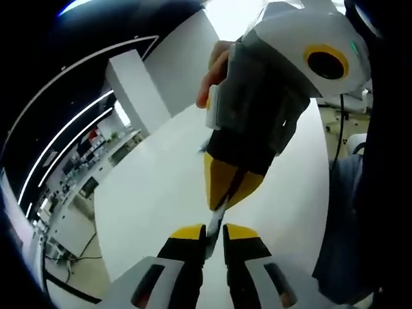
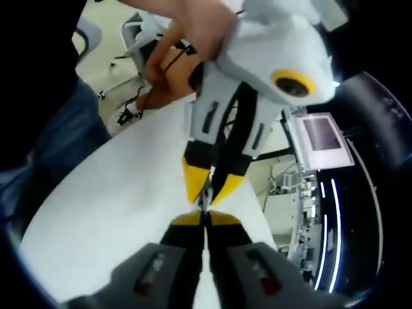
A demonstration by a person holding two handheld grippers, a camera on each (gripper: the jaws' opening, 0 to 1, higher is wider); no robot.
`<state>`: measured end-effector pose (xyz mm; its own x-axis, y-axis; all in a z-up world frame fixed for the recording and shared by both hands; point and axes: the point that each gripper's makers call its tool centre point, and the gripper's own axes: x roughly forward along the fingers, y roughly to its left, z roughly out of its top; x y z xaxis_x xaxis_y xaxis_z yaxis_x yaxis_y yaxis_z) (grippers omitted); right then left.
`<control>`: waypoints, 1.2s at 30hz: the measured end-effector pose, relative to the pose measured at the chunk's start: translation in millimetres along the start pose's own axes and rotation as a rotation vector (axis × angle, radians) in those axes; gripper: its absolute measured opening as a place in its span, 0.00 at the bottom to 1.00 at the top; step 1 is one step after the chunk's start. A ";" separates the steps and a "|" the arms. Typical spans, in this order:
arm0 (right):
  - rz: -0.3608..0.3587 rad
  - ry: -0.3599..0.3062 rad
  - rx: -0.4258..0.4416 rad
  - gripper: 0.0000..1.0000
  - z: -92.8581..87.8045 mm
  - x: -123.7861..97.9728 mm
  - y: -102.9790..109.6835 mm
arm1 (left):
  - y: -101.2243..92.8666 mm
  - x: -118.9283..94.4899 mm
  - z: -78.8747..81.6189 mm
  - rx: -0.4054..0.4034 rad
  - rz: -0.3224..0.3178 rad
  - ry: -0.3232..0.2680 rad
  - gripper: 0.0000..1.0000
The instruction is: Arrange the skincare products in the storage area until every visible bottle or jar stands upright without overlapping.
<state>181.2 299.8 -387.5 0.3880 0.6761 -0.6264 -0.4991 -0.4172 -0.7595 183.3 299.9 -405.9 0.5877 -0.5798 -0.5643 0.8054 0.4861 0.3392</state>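
My two grippers meet tip to tip above a white table (image 1: 148,193). In the left gripper view, my left gripper (image 1: 215,237) rises from the bottom with its yellow-tipped jaws nearly together. A thin silvery strip (image 1: 217,220) runs between them. The right gripper (image 1: 223,196) comes down from the upper right, held by a hand (image 1: 215,71), its tips pinched on the strip's other end. In the right gripper view, my right gripper (image 2: 205,219) is shut. The left gripper (image 2: 207,192) points down at it, with a small grey piece (image 2: 206,197) between the tips.
The white table (image 2: 109,212) spreads under both grippers. A person's dark sleeve and trousers (image 2: 45,129) stand at its edge. Desks and a white pillar (image 1: 135,90) lie far behind, and a screen (image 2: 322,135) stands off the table's side.
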 end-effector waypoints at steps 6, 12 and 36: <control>0.002 -0.004 -0.002 0.00 -0.7 -1.3 -0.3 | 0.5 0.4 1.0 -0.002 -0.005 -0.001 0.06; 0.006 0.003 -0.056 0.00 1.2 -1.8 1.6 | -2.1 0.8 1.5 0.004 -0.018 0.003 0.07; -0.067 -0.037 0.020 0.11 3.5 -7.0 -10.7 | -1.2 -2.7 6.2 -0.037 -0.025 -0.052 0.04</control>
<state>181.1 301.7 -374.3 0.3921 0.7243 -0.5671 -0.4884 -0.3585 -0.7956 181.2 296.9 -400.1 0.5715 -0.6246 -0.5322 0.8169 0.4944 0.2969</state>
